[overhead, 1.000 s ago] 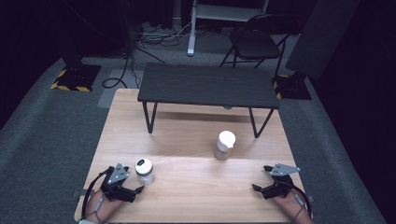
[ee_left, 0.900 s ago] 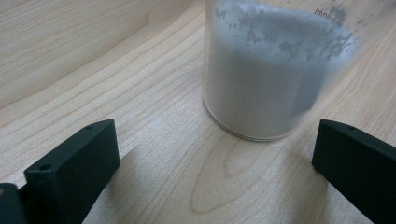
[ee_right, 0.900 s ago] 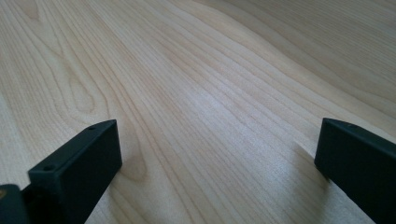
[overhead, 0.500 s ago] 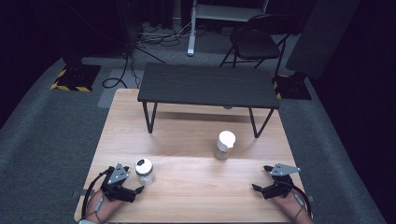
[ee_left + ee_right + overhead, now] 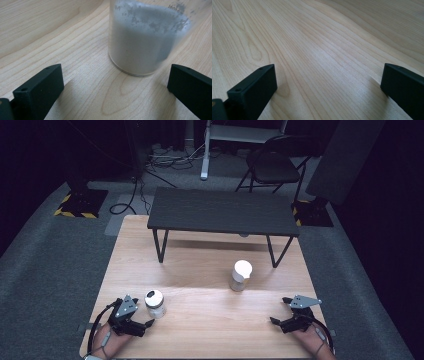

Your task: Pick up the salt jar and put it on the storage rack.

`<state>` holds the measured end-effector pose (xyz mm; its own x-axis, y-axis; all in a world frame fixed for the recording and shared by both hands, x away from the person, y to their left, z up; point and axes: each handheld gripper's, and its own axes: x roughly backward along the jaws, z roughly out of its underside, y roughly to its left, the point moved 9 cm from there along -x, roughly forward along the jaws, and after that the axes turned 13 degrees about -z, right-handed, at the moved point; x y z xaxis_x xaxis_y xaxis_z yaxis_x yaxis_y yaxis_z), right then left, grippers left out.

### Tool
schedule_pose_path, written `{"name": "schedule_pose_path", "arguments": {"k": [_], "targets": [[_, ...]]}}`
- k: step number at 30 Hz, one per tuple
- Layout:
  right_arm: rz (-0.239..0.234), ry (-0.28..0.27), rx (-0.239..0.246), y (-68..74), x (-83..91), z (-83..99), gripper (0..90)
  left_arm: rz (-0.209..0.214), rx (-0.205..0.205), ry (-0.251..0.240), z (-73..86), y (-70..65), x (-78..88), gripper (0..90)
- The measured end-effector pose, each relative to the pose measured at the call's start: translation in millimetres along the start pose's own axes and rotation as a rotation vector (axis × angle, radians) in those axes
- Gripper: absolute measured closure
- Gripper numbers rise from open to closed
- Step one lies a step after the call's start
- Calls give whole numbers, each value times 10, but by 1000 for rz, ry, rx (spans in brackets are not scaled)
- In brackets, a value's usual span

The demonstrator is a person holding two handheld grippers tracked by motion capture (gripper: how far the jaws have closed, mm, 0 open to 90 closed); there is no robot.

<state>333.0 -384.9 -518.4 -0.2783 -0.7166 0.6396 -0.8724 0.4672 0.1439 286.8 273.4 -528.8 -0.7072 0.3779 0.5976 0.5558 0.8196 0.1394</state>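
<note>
Left tongs [image 5: 115, 82] released before a jar [image 5: 145, 37], seemingly of white powder; right tongs [image 5: 328, 82] released.

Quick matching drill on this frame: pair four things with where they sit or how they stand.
1. left tool
2. right tool
3. small clear glass jar of white powder
4. taller white-capped bottle

a. mid-table, in front of the black bench
b. open over bare wood
c. open, facing the jar
d. near the table's left front corner

Pairs: 1-c, 2-b, 3-d, 4-a

glass jar [image 5: 147, 40] top cut off by frame edge, printed marking unreadable
</note>
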Motion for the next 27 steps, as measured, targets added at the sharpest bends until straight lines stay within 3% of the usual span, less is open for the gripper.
{"name": "schedule_pose_path", "arguments": {"k": [21, 27], "targets": [[0, 0, 0, 0, -1, -1, 2, -2, -1, 6, -6, -1, 7, 0], [1, 0, 0, -2, -2, -2, 2, 31, 19, 18, -35, 35, 48, 11]]}}
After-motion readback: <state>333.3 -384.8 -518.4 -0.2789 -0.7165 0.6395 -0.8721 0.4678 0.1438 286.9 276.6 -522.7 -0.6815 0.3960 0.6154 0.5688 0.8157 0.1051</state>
